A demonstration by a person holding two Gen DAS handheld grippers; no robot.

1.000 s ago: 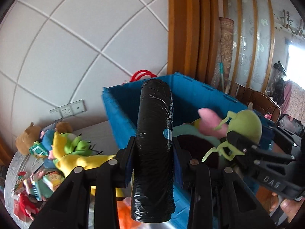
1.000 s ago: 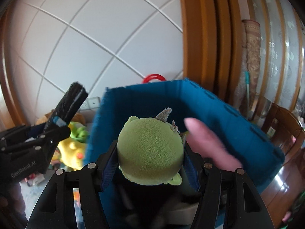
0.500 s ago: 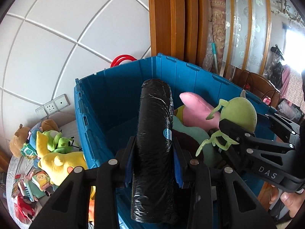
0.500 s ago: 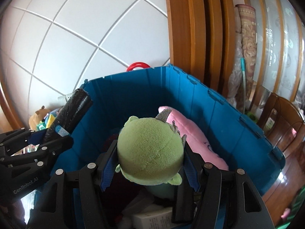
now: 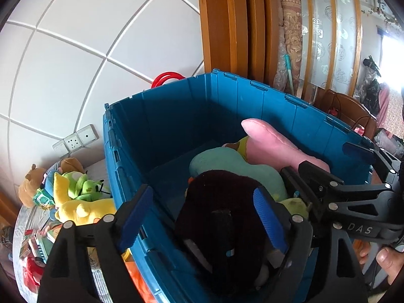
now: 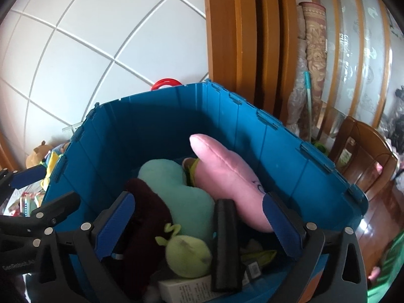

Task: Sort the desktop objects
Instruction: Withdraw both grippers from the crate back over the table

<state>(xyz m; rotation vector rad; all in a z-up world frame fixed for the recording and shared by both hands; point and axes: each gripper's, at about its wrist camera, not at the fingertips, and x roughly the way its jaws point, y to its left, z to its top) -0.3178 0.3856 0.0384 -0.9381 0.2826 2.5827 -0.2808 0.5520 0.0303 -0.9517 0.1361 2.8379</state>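
While both claws gape, toys fill the blue bin [image 6: 277, 146].

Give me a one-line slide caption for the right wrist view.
Open right gripper above the blue bin; green plush and black roll lie inside.

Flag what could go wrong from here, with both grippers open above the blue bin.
1. The black roll lies propped across a white box and the green plush, so it may slide or roll deeper.
2. The left gripper and right gripper hang close together over the blue bin; their fingers could knock on withdrawal.
3. Many plush toys remain outside, while the bin looks fairly full near the front.
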